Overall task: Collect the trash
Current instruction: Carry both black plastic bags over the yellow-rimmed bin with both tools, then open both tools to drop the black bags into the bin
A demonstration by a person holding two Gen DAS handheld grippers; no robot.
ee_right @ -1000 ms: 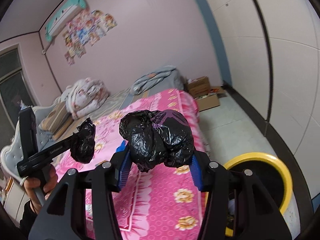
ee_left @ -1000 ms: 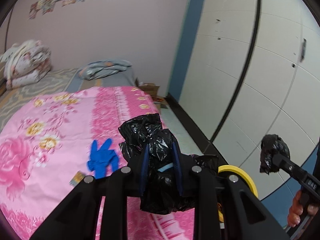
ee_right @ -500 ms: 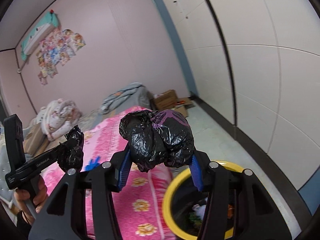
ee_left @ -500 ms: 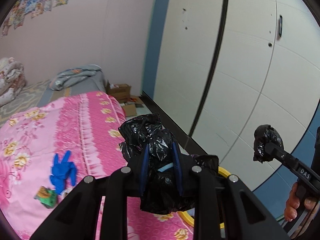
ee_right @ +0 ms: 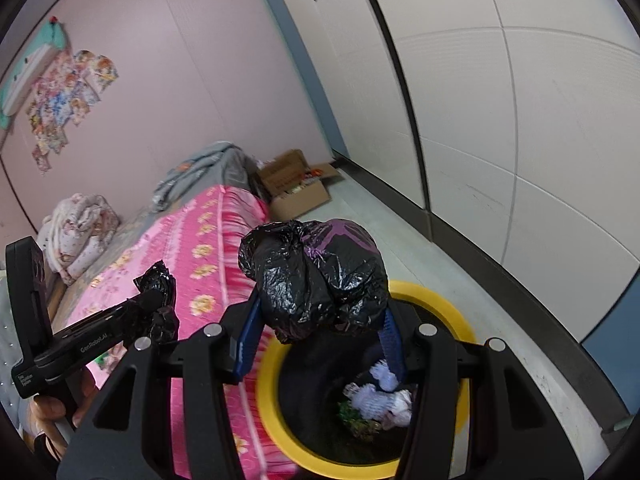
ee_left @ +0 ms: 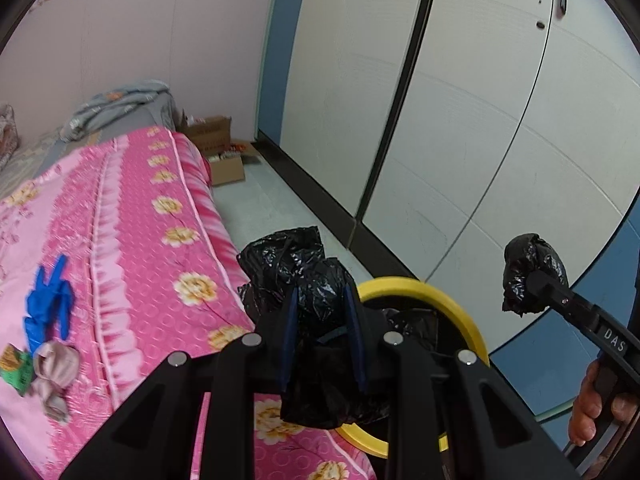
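The right view looks into the yellow-rimmed bin (ee_right: 276, 412) and shows paper scraps and green waste at its bottom (the left view shows only its rim). The left view alone shows a blue glove (ee_left: 48, 312) on the pink bed (ee_left: 132, 240). The left gripper (ee_left: 322, 340) clamps one black bag (ee_left: 308, 280); the right gripper (ee_right: 320, 344) grips a second bag (ee_right: 316, 276) above the bin. Both bags are crumpled lumps without a clear long axis.

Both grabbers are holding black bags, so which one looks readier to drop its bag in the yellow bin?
The right. In its own view, the right gripper holds its black bag above the yellow bin's open mouth. The left gripper's bag seems to sit over the bin's near rim, beside the bed.
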